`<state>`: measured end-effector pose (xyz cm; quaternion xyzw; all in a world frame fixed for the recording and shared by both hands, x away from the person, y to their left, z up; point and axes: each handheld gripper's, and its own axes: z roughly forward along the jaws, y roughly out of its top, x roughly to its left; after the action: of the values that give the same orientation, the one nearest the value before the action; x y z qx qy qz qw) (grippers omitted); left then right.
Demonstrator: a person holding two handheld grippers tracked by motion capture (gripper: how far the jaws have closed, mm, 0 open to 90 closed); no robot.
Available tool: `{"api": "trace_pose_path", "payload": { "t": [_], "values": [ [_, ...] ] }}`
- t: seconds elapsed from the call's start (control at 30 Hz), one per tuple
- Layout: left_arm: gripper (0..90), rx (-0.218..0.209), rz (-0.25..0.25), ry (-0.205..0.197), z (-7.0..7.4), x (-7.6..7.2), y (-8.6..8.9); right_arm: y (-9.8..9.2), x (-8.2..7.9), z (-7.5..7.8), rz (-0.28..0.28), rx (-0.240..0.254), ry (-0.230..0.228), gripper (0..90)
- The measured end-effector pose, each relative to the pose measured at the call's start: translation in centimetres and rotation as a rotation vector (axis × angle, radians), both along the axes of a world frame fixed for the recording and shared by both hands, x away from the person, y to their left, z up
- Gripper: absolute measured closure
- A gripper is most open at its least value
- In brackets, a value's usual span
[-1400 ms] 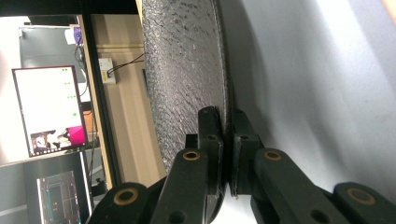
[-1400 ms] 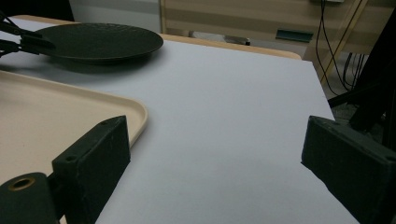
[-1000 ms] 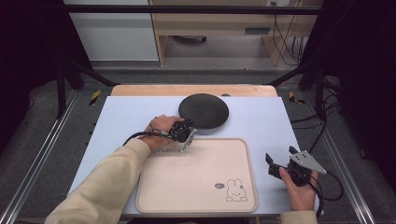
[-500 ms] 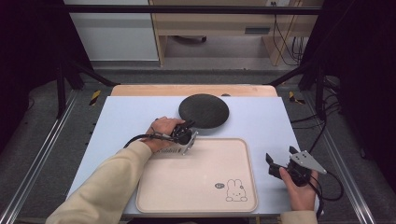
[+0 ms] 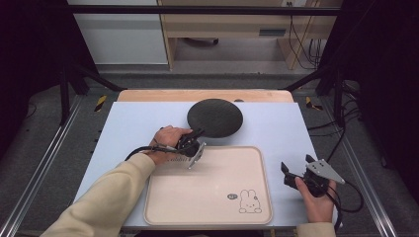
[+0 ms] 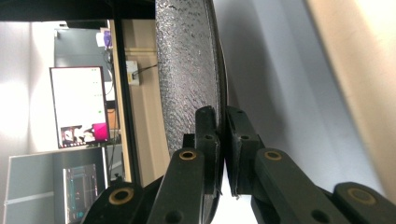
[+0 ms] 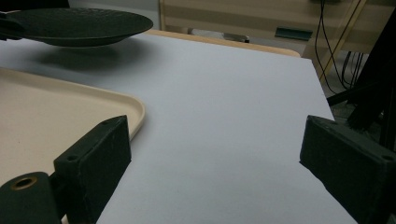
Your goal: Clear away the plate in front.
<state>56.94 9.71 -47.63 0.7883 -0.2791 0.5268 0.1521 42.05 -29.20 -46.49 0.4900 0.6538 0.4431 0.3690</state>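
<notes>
A round black textured plate point(image 5: 215, 117) sits at the far middle of the pale blue table. My left gripper point(image 5: 196, 135) is shut on its near left rim. In the left gripper view the jaws point(image 6: 223, 122) pinch the thin edge of the plate point(image 6: 187, 70), one above and one below. In the right gripper view the plate point(image 7: 74, 23) hangs slightly above the table with a shadow under it. My right gripper point(image 5: 296, 168) rests open at the table's near right, with nothing between its fingers point(image 7: 224, 154).
A beige tray point(image 5: 207, 197) with a rabbit drawing point(image 5: 249, 202) lies at the near middle, and its corner point(image 7: 130, 107) is next to the right gripper. Cables hang past the table's right edge point(image 5: 346, 197). A wooden board edge point(image 5: 205, 95) runs along the far side.
My left hand has shifted a little to the right while still gripping the plate's rim. The right hand has stayed where it was.
</notes>
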Motion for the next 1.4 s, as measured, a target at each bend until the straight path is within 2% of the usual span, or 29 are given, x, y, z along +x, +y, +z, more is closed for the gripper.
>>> {"api": "trace_pose_path", "payload": {
  "t": [0.33,0.63,0.77,0.8,0.9,0.93,1.03,1.07,1.1,1.13,1.4],
  "values": [
    [84.3,-0.045,-0.034,-0.015,0.6,-2.7,0.7,0.1,0.0,0.0,0.004,-0.007,-0.003,8.8],
    [84.1,-0.052,-0.058,-0.023,1.0,-4.8,1.5,0.3,0.1,0.1,0.002,-0.013,-0.001,8.8],
    [84.1,-0.058,-0.068,-0.019,0.8,-5.7,1.9,0.5,0.1,0.0,0.002,-0.019,0.003,8.8],
    [84.1,-0.076,-0.077,-0.015,0.7,-5.9,2.0,0.5,0.1,0.0,0.001,-0.016,0.004,8.8],
    [84.2,-0.070,-0.086,-0.023,0.6,-6.6,2.2,0.5,0.1,0.0,0.000,-0.018,0.005,8.8],
    [84.1,-0.097,-0.095,-0.011,0.5,-7.0,2.2,0.5,0.1,0.0,-0.002,-0.018,0.005,8.8],
    [84.2,-0.094,-0.098,-0.015,0.4,-7.3,2.3,0.6,0.1,0.0,-0.003,-0.016,0.004,8.8],
    [84.1,-0.078,-0.098,-0.020,0.4,-7.7,2.4,0.6,0.2,0.0,-0.002,-0.016,0.004,8.8],
    [84.1,-0.092,-0.111,-0.007,0.2,-7.8,2.3,0.6,0.2,0.0,-0.003,-0.016,0.004,8.8],
    [84.3,-0.092,-0.113,-0.017,0.2,-8.0,2.3,0.6,0.2,0.0,-0.004,-0.019,0.004,8.8],
    [83.9,-0.104,-0.145,-0.010,-0.2,-9.5,2.2,0.6,0.1,0.0,-0.004,-0.020,0.006,8.8]
  ]
}}
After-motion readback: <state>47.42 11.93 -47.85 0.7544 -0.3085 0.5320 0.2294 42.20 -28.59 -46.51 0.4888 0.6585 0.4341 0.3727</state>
